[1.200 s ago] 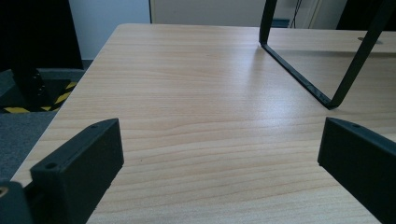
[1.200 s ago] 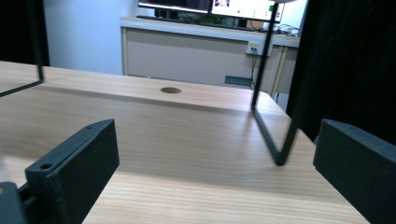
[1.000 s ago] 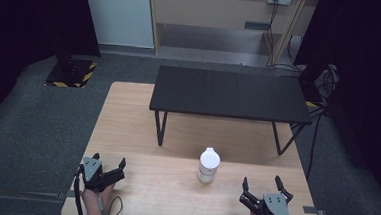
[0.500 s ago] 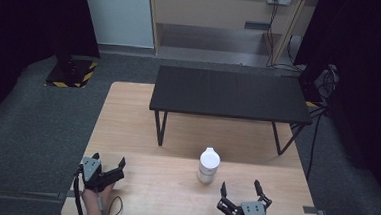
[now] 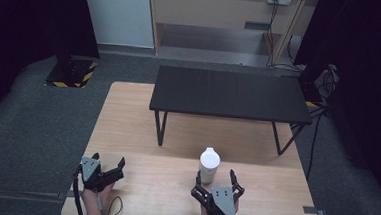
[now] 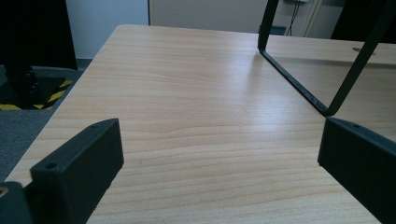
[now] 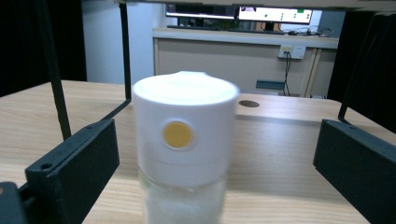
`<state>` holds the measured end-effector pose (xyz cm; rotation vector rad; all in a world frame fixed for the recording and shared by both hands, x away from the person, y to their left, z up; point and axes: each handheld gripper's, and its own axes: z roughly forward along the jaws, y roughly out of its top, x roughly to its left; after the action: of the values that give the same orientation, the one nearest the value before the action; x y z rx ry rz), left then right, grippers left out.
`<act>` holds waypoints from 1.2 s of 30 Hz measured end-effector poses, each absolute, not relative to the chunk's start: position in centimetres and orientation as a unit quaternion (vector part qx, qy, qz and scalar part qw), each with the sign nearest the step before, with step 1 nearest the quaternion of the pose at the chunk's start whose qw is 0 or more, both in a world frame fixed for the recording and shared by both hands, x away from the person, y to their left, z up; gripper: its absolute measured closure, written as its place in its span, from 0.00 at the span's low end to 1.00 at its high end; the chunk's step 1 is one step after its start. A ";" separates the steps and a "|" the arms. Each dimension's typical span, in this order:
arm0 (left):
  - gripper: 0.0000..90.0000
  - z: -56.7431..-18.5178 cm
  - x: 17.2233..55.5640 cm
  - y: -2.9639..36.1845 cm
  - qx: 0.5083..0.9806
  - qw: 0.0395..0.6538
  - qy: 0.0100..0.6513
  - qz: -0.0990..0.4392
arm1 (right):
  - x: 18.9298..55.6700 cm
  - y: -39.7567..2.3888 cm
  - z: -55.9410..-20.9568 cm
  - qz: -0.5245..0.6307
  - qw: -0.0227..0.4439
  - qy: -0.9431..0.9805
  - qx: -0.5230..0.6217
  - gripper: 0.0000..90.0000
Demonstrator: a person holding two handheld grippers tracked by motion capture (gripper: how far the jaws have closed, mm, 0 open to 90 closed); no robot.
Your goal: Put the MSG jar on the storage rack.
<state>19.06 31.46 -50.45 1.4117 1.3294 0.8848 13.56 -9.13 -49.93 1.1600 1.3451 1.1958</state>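
While upright, bottle (image 7: 185, 154) shows white cap, yellow dot.

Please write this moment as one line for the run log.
right gripper: open, jaws either side of white-capped bottle, not closed on it | left gripper: open, over table | bottle: upright

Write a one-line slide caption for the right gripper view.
Open right tool lined up on an upright white-capped bottle standing between its jaws on the wooden table.
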 end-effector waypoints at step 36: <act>0.00 -50.5 19.1 31.7 0.578 0.490 0.546 0.358 | 16.5 -7.9 -49.7 0.506 0.456 0.527 0.508 0.34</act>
<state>19.08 31.72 -50.52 1.4029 1.3267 0.8705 16.45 -7.94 -49.75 1.2525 1.3001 1.2482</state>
